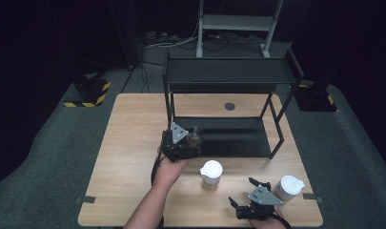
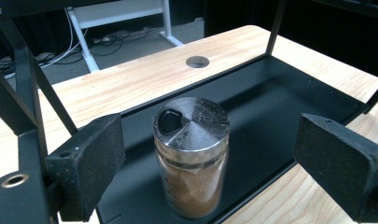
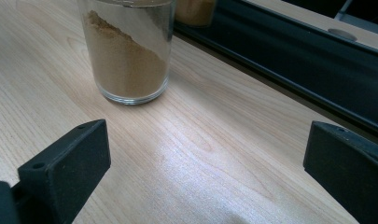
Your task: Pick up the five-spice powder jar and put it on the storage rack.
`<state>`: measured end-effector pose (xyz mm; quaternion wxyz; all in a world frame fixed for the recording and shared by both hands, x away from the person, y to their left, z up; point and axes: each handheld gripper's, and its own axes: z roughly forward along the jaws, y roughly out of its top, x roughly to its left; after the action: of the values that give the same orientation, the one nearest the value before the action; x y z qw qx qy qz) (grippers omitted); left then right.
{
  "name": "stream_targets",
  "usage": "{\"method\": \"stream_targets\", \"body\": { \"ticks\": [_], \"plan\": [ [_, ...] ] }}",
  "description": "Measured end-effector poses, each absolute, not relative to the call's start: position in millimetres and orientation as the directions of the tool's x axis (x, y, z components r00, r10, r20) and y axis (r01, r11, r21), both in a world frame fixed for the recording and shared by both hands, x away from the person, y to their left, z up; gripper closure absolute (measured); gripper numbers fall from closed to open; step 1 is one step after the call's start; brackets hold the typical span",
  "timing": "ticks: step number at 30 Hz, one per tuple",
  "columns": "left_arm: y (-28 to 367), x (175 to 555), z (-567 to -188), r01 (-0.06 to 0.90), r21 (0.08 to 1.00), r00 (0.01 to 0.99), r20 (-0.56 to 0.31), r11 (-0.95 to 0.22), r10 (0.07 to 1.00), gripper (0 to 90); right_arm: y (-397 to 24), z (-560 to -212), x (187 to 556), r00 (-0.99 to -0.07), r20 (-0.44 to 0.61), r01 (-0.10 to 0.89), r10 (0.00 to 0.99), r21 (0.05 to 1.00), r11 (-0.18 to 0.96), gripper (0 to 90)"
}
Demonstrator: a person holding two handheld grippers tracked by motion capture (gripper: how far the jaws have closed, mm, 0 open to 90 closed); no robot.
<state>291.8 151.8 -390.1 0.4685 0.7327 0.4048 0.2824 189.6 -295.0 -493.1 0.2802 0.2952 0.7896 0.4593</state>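
A glass spice jar (image 2: 191, 154) with a metal lid and brown powder stands upright at the front left corner of the black rack's lower shelf (image 2: 280, 102). My left gripper (image 2: 212, 168) is open, one jaw on either side of the jar, and neither pad touches it. In the high view the same jar (image 1: 196, 136) shows just right of the left gripper (image 1: 181, 140). My right gripper (image 1: 242, 192) rests open near the table's front edge. In the right gripper view a white-lidded glass jar (image 3: 126, 60) of brown powder stands ahead of the open right gripper (image 3: 207, 163).
The two-tier black rack (image 1: 228, 71) stands at the middle back of the wooden table (image 1: 133, 143). One white-lidded jar (image 1: 211, 174) stands in front of the rack and another (image 1: 289, 187) by the right gripper. A round grommet hole (image 1: 229, 106) lies behind the rack.
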Motion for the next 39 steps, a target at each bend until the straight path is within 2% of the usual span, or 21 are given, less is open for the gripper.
{"method": "stream_targets", "body": {
  "ticks": [11, 25, 39],
  "plan": [
    [160, 274, -385, 0.298, 0.927, 0.506, 0.050, -0.229, 0.861, 0.4, -295, -493, 189, -0.668, -0.174, 0.208, 0.724, 0.890, 0.405, 0.0],
    [184, 242, -388, 0.268, 0.940, 0.505, 0.051, -0.213, 0.862, 0.3, -295, -493, 189, -0.667, -0.174, 0.208, 0.725, 0.890, 0.405, 0.0],
    [210, 208, -413, 0.268, 0.943, 0.468, 0.050, -0.196, 0.882, 0.3, -294, -493, 188, -0.665, -0.179, 0.206, 0.725, 0.890, 0.408, 0.0]
  ]
}}
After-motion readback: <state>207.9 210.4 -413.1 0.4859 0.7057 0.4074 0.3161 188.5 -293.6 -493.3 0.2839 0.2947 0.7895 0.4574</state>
